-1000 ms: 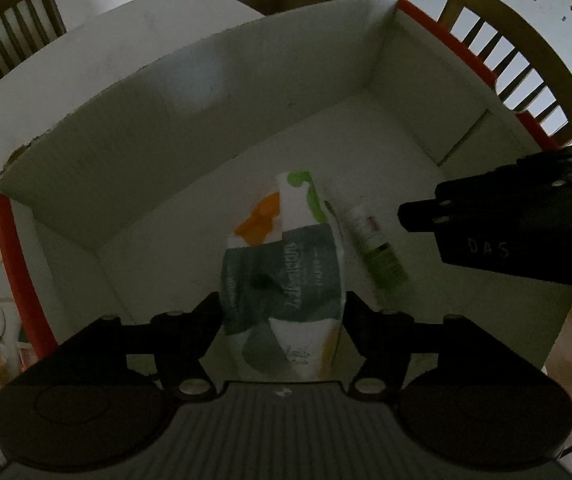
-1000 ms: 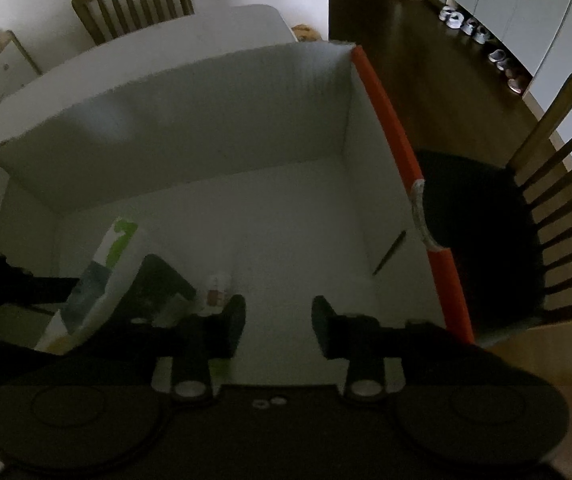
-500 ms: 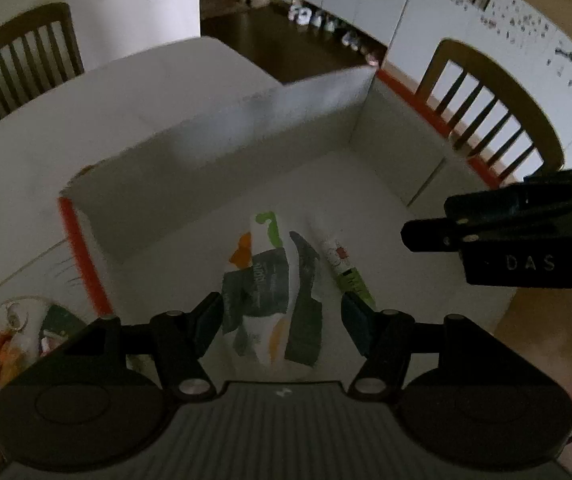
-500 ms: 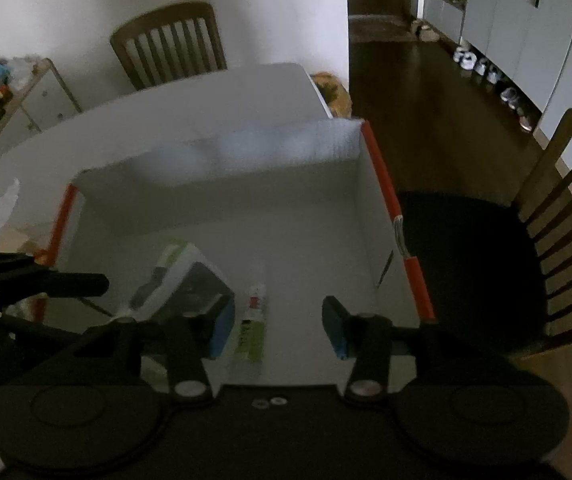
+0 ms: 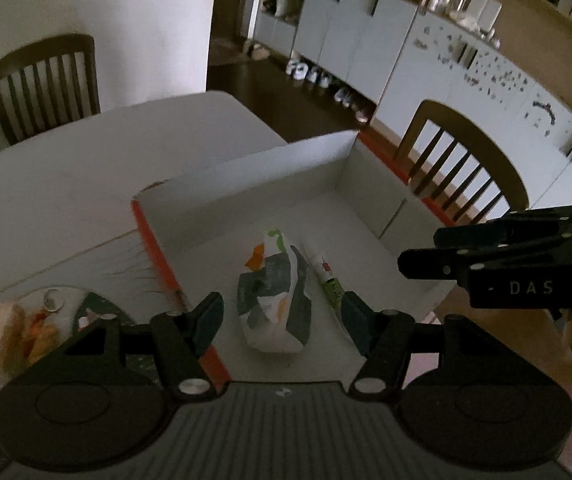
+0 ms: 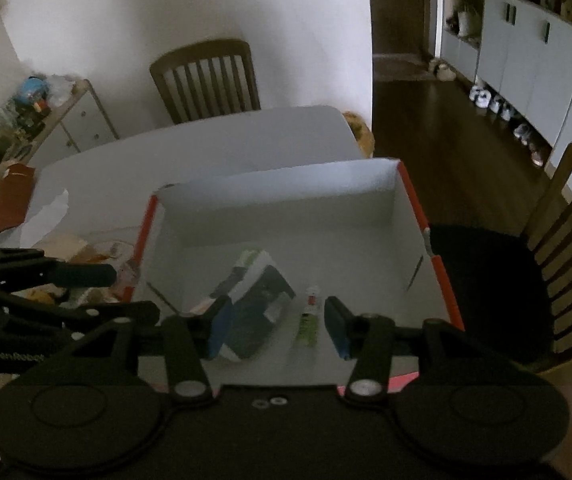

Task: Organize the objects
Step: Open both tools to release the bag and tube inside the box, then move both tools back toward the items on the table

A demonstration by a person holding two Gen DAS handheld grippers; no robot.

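A white box with orange rims (image 5: 254,176) (image 6: 286,192) stands on the white table. In it lie a white, green and orange packet (image 5: 276,300) (image 6: 252,312) and a small green-and-white tube (image 5: 329,280) (image 6: 309,318) just to its right. My left gripper (image 5: 282,316) is open and empty, held above the box's near left edge. My right gripper (image 6: 274,326) is open and empty, above the box's near edge. Each gripper shows at the side of the other's view.
Loose packets and clutter (image 5: 26,328) (image 6: 86,256) lie on the table left of the box. Wooden chairs stand behind the table (image 6: 206,80) and to the right (image 5: 457,164) (image 6: 557,240). A red folder (image 6: 6,204) lies at far left.
My left gripper has let go of the packet, which now lies in the box. Both grippers have opened wide and lifted up and back from the box.
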